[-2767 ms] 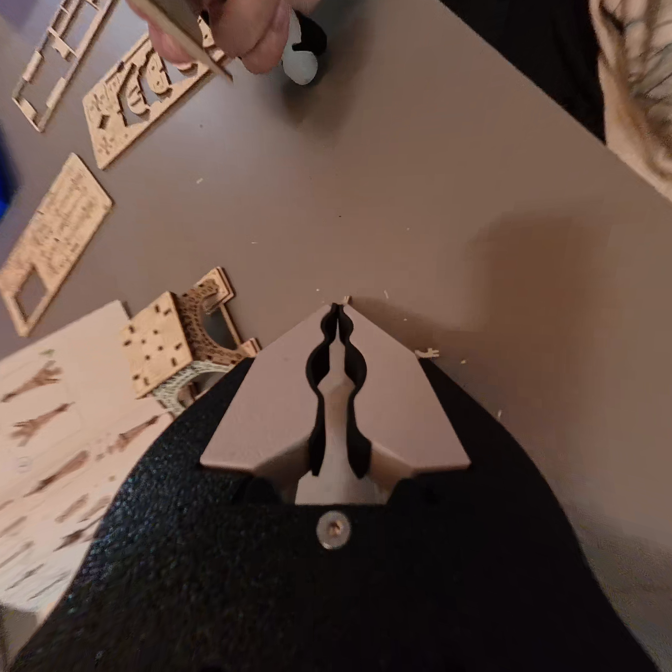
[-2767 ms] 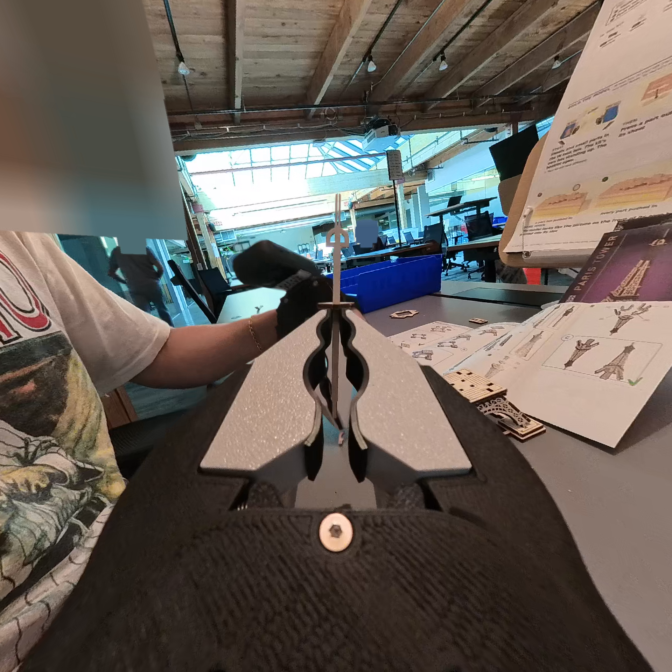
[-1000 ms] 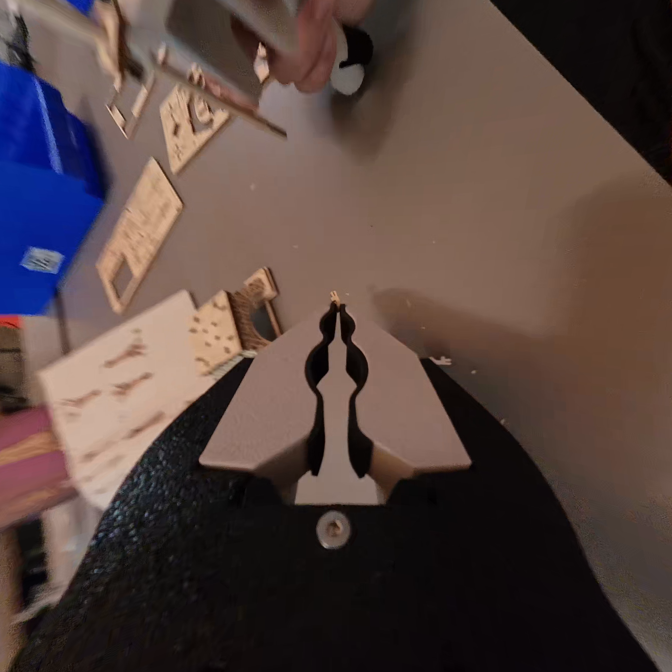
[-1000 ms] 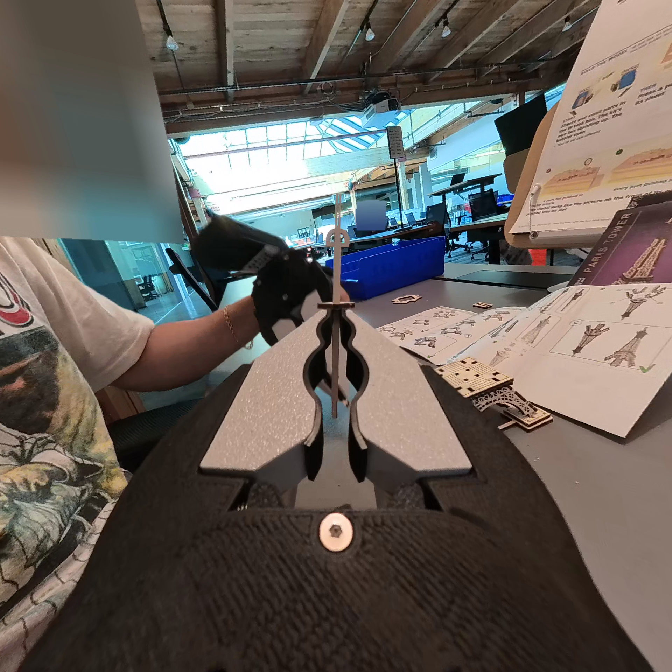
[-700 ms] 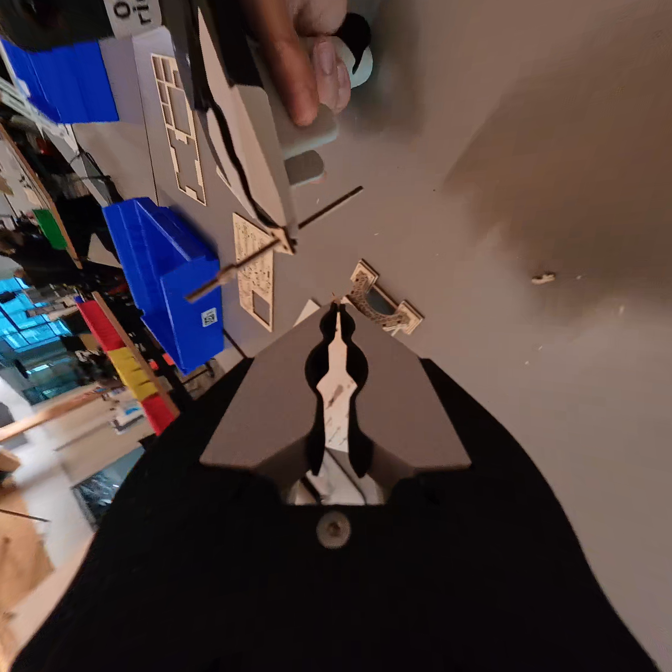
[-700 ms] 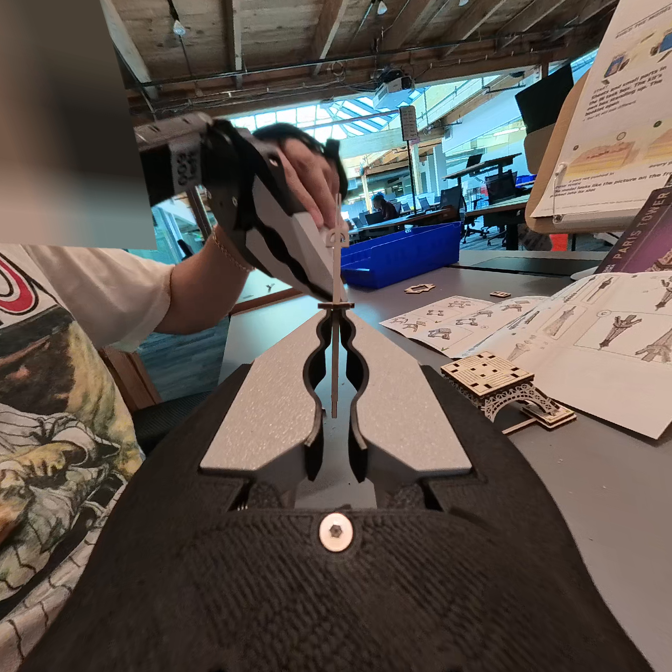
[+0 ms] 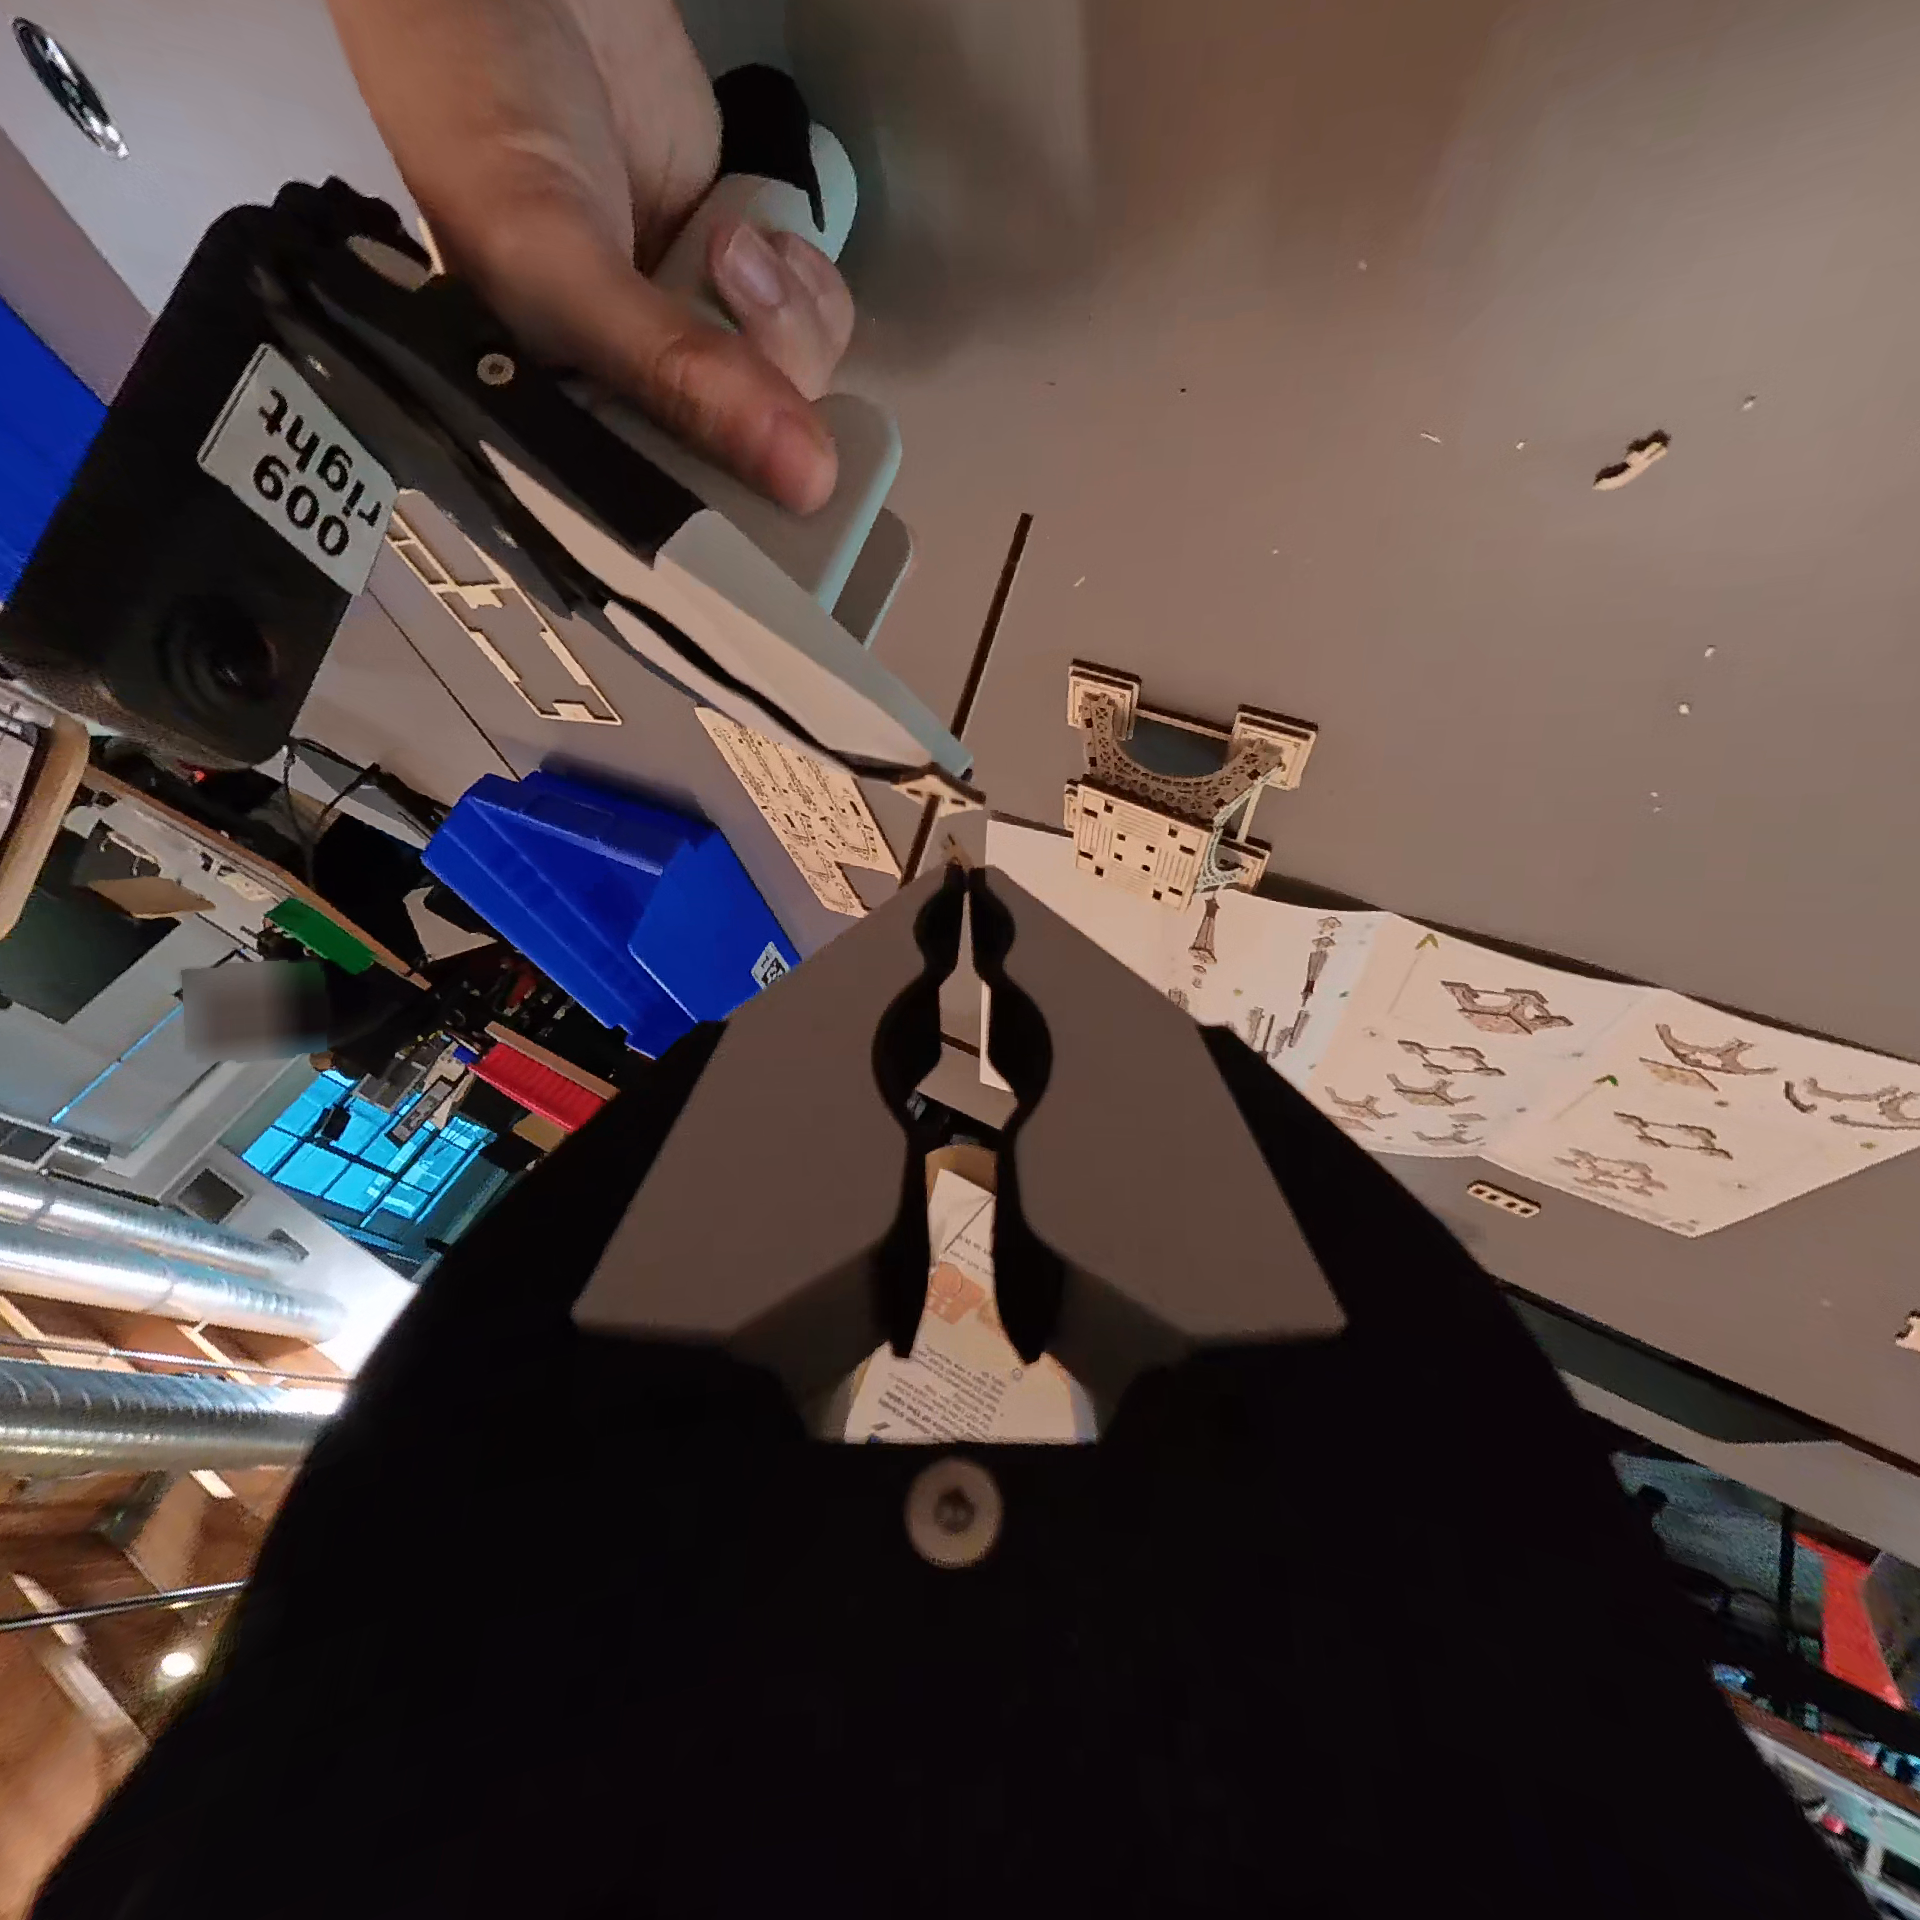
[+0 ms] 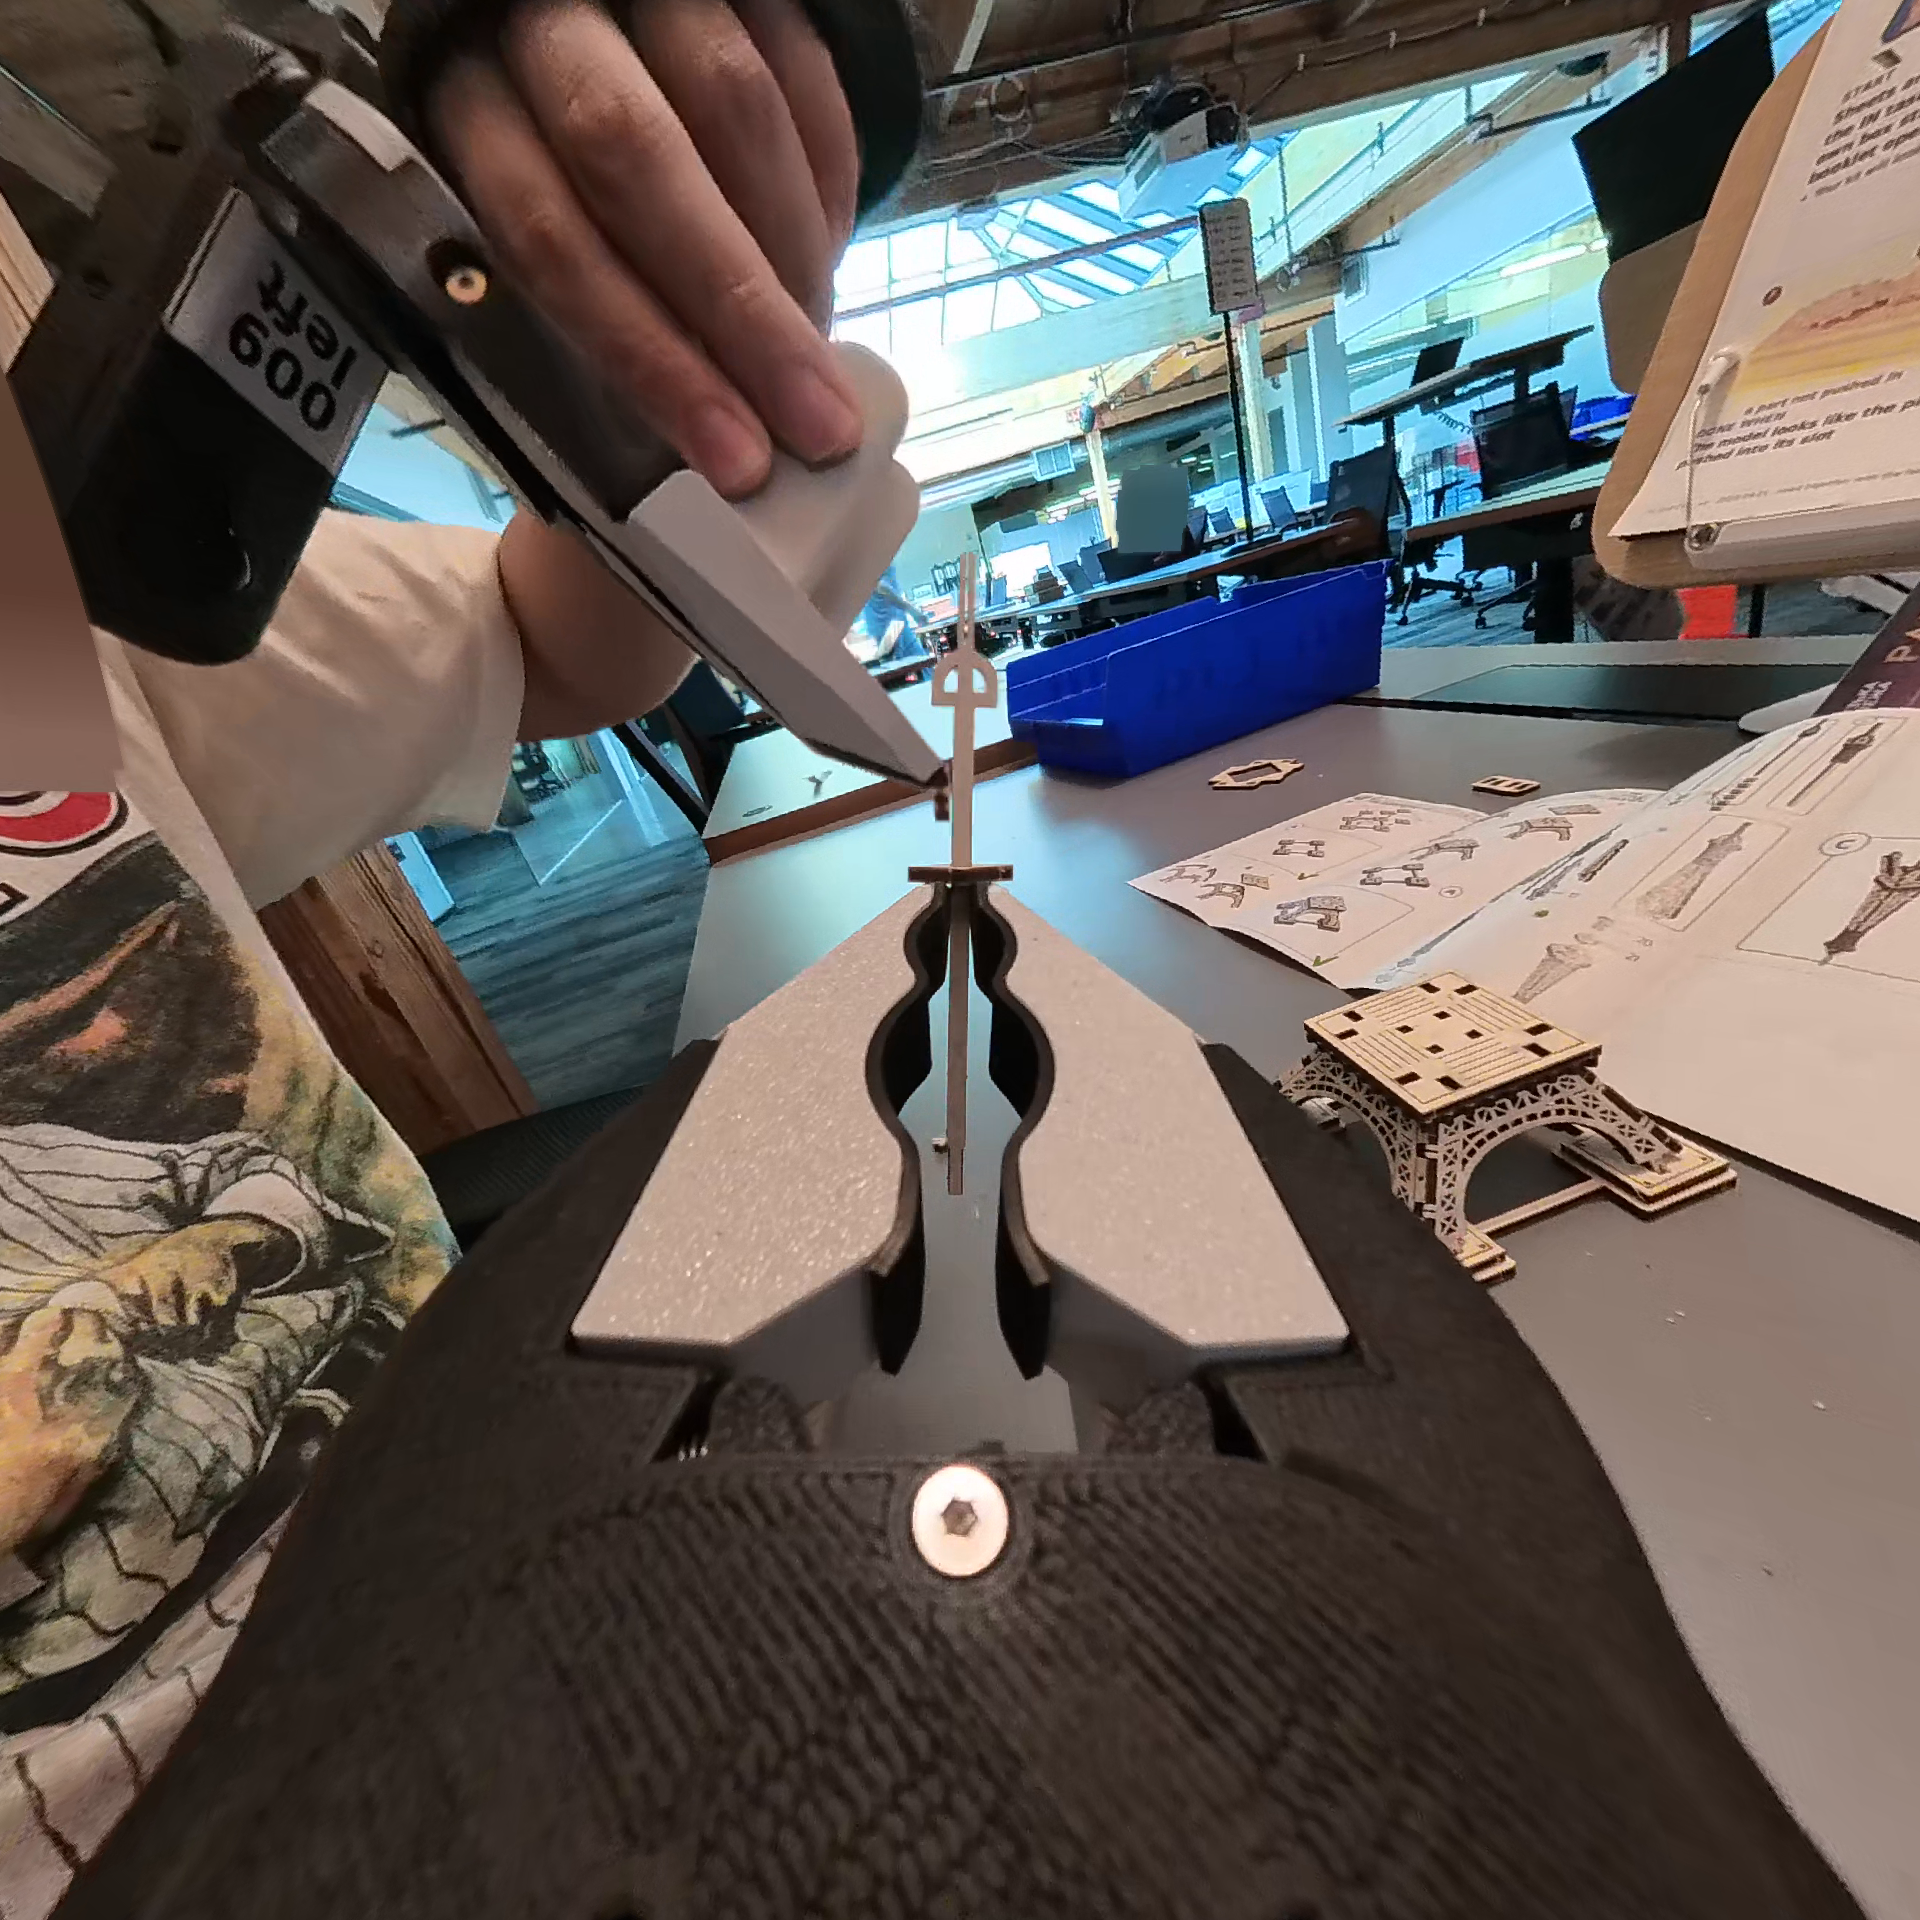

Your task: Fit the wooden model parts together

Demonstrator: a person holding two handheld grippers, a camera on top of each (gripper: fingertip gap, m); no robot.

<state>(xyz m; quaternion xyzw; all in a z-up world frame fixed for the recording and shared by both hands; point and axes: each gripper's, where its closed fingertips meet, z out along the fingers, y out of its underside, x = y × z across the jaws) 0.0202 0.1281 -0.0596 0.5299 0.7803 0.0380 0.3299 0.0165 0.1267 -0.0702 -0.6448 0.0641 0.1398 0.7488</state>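
Right gripper: the jaws are clenched on the spire, a thin flat wooden part that stands upright, edge-on to the camera. A small cross plate sits on the spire just above the jaw tips, and the lower end of the spire hangs in the gap between the fingers.
Left gripper: a hand holds it, and it comes down from the upper left. Its jaws are pressed together; a very small wooden bit seems to be at the tips, too small to tell for sure. The tips touch the spire, or are just beside it, above the cross plate.
Right gripper in the left wrist view: it enters from the upper left, and its tips are just beside those of the left gripper.
Tower base: the four-legged wooden lattice base stands on the counter, just beside the right gripper on its right side, touching the edge of the booklet.
Booklet: open on the counter behind the base, with drawings of the assembly steps.
Bin: blue, near the far edge of the counter.
Loose parts: two small wooden pieces lie between the bin and the booklet.
Sheets: emptied wooden sheets lie flat on the counter next to the bin.
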